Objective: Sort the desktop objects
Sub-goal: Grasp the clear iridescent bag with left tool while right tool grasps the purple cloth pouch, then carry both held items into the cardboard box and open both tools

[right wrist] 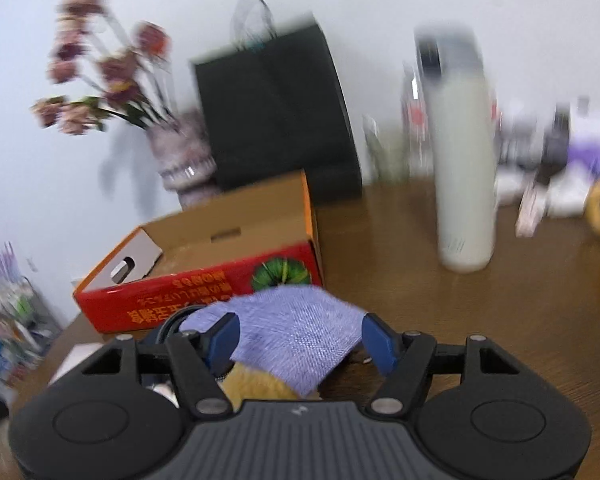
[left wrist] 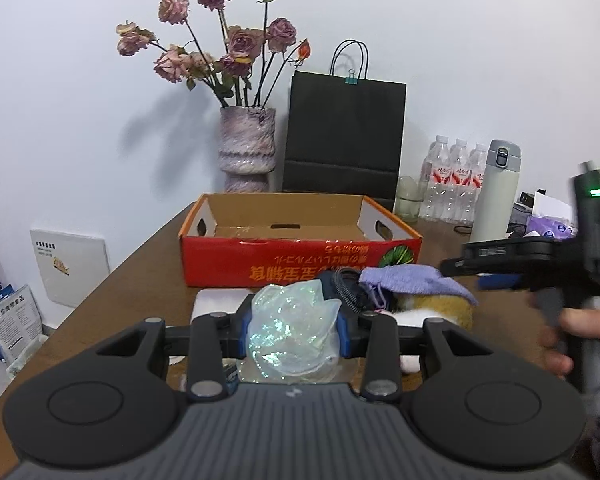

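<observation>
My left gripper (left wrist: 294, 330) is shut on a crumpled, iridescent clear plastic wrapper (left wrist: 288, 336), held just above the brown table (left wrist: 140, 280). Beyond it stands an open red cardboard box (left wrist: 300, 258) with a bare floor. To the box's right a purple cloth (left wrist: 412, 280) lies draped over a yellow plush toy (left wrist: 440, 308). My right gripper (right wrist: 300, 332) stands open over that purple cloth (right wrist: 296, 336), blue fingers (right wrist: 376, 344) at either edge of it, the yellow plush toy (right wrist: 256, 388) beneath. In the left wrist view the right gripper (left wrist: 472, 276) reaches in from the right, held by a hand (left wrist: 560, 336).
A vase of dried roses (left wrist: 247, 148) and a black paper bag (left wrist: 344, 136) stand behind the box. Water bottles (left wrist: 452, 180), a white thermos (left wrist: 496, 192) and a glass jar (left wrist: 409, 198) sit at the back right. A dark corded item (left wrist: 348, 288) lies beside the cloth.
</observation>
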`<state>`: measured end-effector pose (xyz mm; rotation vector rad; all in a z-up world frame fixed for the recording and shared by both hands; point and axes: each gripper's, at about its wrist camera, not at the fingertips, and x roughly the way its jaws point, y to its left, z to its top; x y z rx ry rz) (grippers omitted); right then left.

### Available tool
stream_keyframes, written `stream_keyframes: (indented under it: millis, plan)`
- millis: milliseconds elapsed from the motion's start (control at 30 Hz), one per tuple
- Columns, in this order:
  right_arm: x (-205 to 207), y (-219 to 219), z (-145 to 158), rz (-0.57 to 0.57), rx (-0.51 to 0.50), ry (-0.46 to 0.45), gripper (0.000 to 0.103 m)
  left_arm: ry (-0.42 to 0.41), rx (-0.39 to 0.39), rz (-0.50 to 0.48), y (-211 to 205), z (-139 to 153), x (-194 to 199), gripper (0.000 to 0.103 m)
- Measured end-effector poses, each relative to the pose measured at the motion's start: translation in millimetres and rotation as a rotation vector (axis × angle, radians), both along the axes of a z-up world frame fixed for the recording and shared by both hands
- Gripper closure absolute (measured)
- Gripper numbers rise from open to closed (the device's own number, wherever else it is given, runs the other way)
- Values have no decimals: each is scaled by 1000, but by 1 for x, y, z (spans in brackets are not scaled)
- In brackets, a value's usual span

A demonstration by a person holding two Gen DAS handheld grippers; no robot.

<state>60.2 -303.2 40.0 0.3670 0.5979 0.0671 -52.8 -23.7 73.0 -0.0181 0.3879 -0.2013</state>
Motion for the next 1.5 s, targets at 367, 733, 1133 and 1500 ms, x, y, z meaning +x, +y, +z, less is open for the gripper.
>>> stream_keyframes:
  millis: [367, 733, 1133, 1500]
  plan:
    - [-36, 6, 26, -9, -21, -172, 101, 11, 3, 7, -2, -1, -2, 64]
    - [-112, 23, 104, 78, -80, -387, 101, -58, -10, -11, -1, 26, -13, 65]
    - [-67, 40, 122, 78, -146, -387, 101, -106, 15, -16, 9, 61, 38, 66]
    - [55, 39, 126, 203, -21, -289, 101, 19, -45, -33, 32, 81, 176, 66]
